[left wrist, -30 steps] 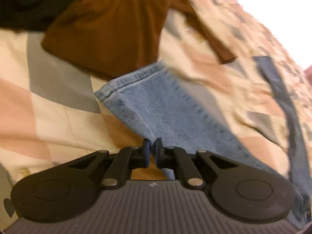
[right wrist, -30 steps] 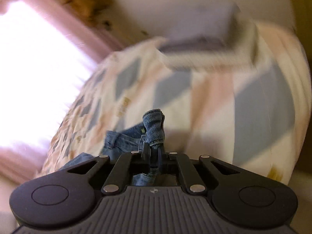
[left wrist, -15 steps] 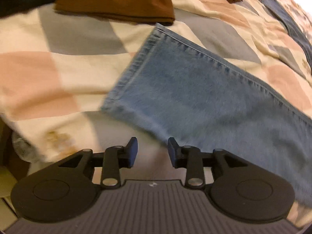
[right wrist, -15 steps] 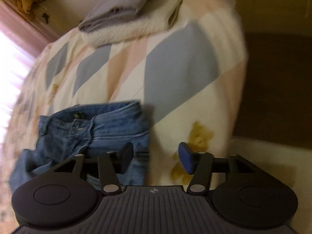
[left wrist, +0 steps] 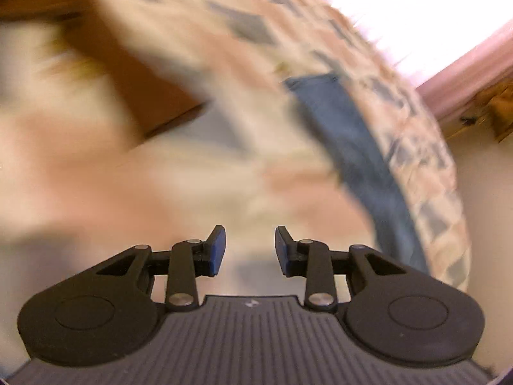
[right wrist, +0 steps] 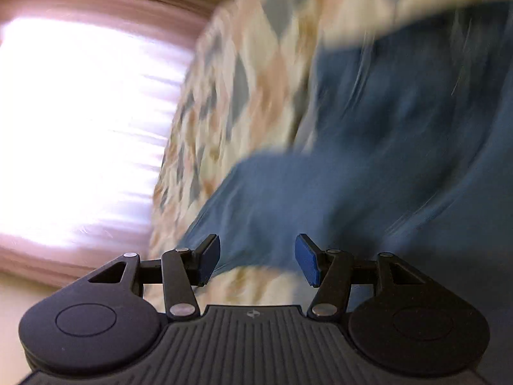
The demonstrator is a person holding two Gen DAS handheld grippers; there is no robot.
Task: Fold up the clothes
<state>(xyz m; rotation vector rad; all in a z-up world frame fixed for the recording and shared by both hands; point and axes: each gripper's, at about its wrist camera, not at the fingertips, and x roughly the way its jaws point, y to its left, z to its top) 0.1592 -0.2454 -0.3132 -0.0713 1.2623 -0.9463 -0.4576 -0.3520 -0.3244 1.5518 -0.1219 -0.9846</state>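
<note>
Both views are motion-blurred, so detail is limited. Left tongs (left wrist: 250, 250) are sitting wide apart with nothing between the pads, hovering over the bed's patchwork quilt (left wrist: 198, 192) of cream, pink and grey patches. In the left wrist view the jeans (left wrist: 362, 160) are showing as a long blue denim strip running from upper centre down toward the right edge of the bed, well to the right of the tongs and not touching them; the hem end is pointing away from the camera. A brown garment (left wrist: 134, 73) is lying on the quilt at upper left, edges smeared. A bright window (left wrist: 416, 9) is glaring at top right with a pink curtain (left wrist: 465, 86) beside it. Right tongs (right wrist: 258, 258) are also spread wide and carrying nothing. In the right wrist view the jeans (right wrist: 384, 166) are filling most of the right and centre of the frame, lying on the quilt (right wrist: 243, 73) just ahead of the blue pads (right wrist: 307, 260); whether the pads are touching the denim, cannot tell through the blur. The same window (right wrist: 83, 122) is blowing out the left side, with the quilt edge running between it and the denim.
</note>
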